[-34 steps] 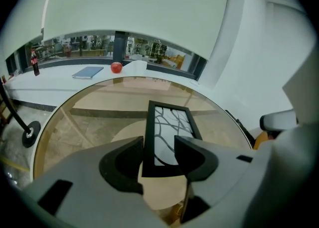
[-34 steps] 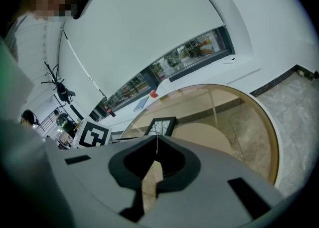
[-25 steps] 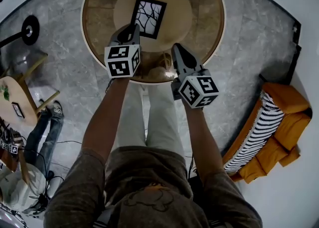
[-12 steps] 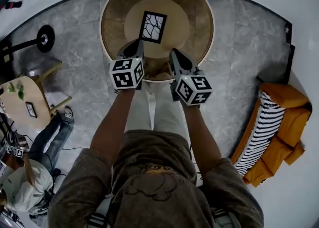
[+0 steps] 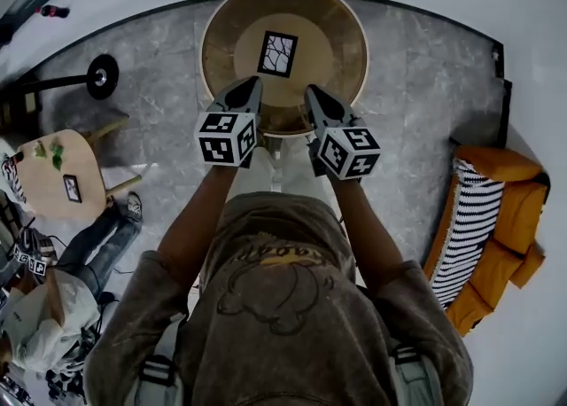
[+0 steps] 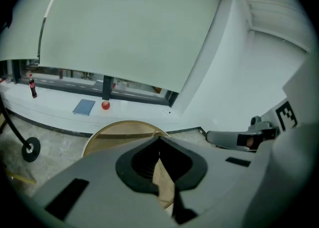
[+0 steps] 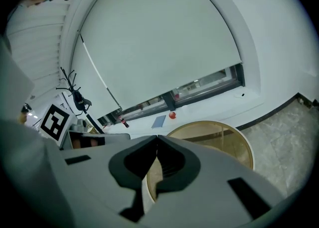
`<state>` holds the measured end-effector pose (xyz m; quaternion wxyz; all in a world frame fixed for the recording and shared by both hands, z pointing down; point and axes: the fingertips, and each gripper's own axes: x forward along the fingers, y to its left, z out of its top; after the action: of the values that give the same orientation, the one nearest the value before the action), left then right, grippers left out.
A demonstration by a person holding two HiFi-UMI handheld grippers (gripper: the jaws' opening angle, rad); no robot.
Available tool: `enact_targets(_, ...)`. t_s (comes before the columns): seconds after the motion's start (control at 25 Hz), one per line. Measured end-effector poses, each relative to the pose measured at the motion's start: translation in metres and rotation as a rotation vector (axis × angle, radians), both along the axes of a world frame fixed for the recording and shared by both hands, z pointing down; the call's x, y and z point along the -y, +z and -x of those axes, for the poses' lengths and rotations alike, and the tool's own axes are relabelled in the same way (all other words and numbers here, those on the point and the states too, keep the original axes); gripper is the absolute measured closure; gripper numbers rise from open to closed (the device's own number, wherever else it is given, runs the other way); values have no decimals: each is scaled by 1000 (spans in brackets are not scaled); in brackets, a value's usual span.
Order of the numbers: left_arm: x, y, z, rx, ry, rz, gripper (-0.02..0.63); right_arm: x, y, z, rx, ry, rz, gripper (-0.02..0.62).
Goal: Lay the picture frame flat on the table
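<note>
Lying flat at the centre of the table (image 5: pixel 338 67), twelve o'clock from the left gripper (image 5: pixel 250 87) and right gripper (image 5: pixel 315 94), both pressed together and empty, the picture frame (image 5: pixel 277 53) looks light, stiff and possibly glass-fronted; pinch its six o'clock edge.

Dim, even light; fisheye-warped edges

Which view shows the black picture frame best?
The head view: the black rectangular picture frame lies whole and unobstructed on the round wooden table. Both gripper views catch only the table's edge; the frame is hidden.
</note>
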<state>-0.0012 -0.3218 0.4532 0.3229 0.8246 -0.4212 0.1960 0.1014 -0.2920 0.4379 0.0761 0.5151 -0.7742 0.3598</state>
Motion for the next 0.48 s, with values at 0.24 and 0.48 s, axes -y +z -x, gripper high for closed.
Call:
enact_targets(0.24,-31,-64,-6,-18,80,-81,589,-30,-54,0,-31,-43,-70,575)
enact_targets(0.48,-51,-112,-8,-25,125,-176,588,-50,-101,0,-58,-54,-165,575)
